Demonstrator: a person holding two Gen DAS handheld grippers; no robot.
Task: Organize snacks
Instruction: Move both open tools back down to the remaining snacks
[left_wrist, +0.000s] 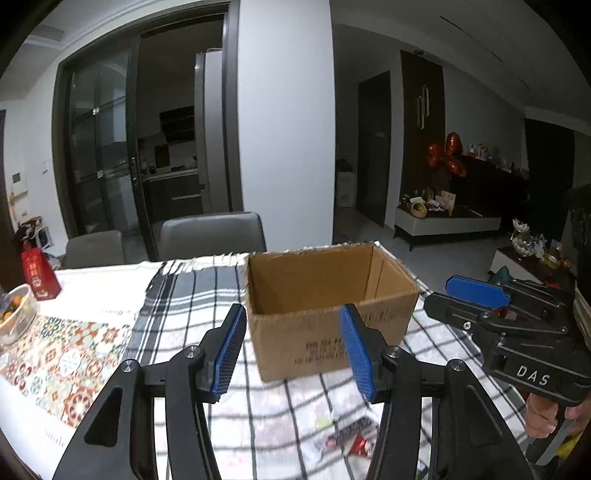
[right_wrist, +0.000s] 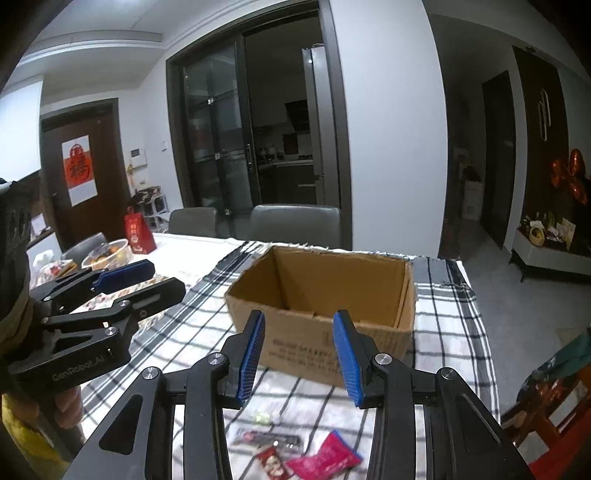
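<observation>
Hovering over the checked cloth (left_wrist: 207, 295) on the surface, left gripper (left_wrist: 291, 349) is seen with jaws part open, nothing between them. Right gripper (right_wrist: 299, 356) likewise: jaws part open, nothing held. Cardboard box (right_wrist: 321, 295) stands open-topped toward the surface's far edge, beyond both grippers. Snack packets (right_wrist: 295, 450) lie loose on the cloth at the near edge, below the jaws, untouched.
</observation>
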